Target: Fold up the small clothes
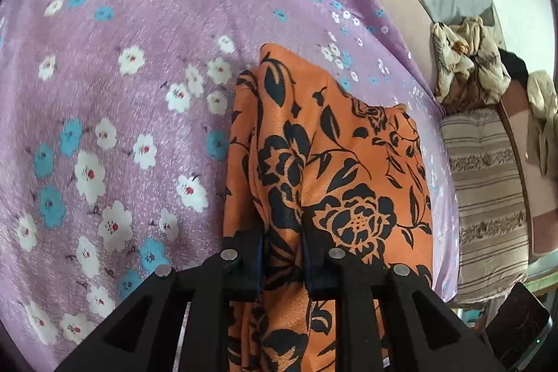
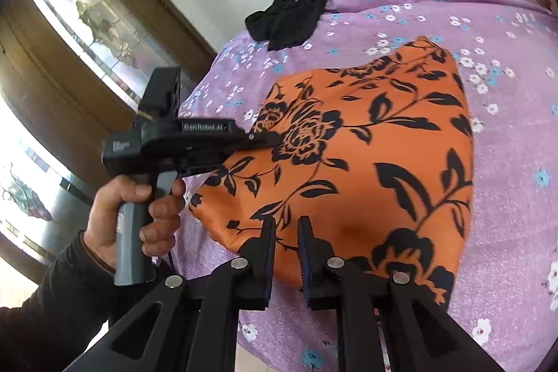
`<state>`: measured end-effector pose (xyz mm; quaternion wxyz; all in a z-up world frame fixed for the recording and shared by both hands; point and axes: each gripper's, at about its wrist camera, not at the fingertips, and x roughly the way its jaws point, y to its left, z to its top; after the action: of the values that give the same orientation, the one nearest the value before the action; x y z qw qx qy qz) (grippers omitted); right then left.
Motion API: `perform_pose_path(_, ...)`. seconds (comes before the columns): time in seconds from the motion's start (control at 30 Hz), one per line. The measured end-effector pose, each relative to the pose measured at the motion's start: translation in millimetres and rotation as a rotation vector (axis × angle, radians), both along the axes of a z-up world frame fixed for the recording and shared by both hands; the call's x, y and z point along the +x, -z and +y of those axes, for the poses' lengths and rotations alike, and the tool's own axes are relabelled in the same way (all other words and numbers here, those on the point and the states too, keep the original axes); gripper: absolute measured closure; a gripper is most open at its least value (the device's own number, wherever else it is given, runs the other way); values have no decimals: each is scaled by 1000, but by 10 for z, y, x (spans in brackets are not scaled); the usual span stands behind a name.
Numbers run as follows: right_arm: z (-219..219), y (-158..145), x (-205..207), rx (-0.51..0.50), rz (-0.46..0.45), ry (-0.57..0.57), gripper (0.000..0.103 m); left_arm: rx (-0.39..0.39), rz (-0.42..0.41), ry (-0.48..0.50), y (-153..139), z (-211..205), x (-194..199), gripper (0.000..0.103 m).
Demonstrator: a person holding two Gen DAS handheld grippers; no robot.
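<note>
Orange cloth (image 2: 366, 162): an orange garment with black flowers lies on the bed, on the lilac flowered sheet (image 1: 122, 75); its near edge reaches the front of the sheet, its far corner points towards the black cloth.
Left hand-held gripper (image 1: 282, 264): clenched on a bunched fold of the orange cloth; fabric fills the gap between the two fingers and runs up and away from them in a raised ridge.
Left hand (image 2: 139, 215): seen from the right wrist view, wrapped round the grey grip of its tool, dark sleeve (image 2: 52, 302) behind it; the tool's tip meets the left edge of the orange cloth.
Right hand-held gripper (image 2: 286, 253): its fingers stand a little apart at the near edge of the orange cloth, the fabric showing in the gap; whether the pads pinch it cannot be told.
Black cloth (image 2: 289, 13): crumpled at the far corner of the sheet, well apart from the orange cloth.
Open room: bare sheet to the right of the orange cloth and between it and the black cloth.
Bed edge: a striped cushion (image 1: 488, 197) and a heap of pale clothes (image 1: 467, 65) sit beyond the sheet's right edge.
</note>
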<state>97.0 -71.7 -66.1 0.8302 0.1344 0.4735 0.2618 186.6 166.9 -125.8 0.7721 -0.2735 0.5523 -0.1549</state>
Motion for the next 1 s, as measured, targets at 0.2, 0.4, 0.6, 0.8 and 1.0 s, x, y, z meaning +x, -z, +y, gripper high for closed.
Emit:
perform_pose_path(0.2, -198, 130, 75, 67, 68, 64, 32, 165, -60, 0, -144, -123, -58, 68)
perform_pose_path(0.4, -271, 370, 126, 155, 148, 68, 28, 381, -129, -7, -422, -161, -346, 62)
perform_pose_path(0.6, -334, 351, 134, 191, 152, 55, 28, 346, -282, -10, -773, -237, -665, 63)
perform_pose_path(0.8, -469, 119, 122, 210, 124, 54, 27, 444, -115, -24, -189, -184, -692, 50)
perform_pose_path(1.0, -667, -136, 717, 299, 90, 107, 26, 492, -137, -7, -178, -172, -667, 46)
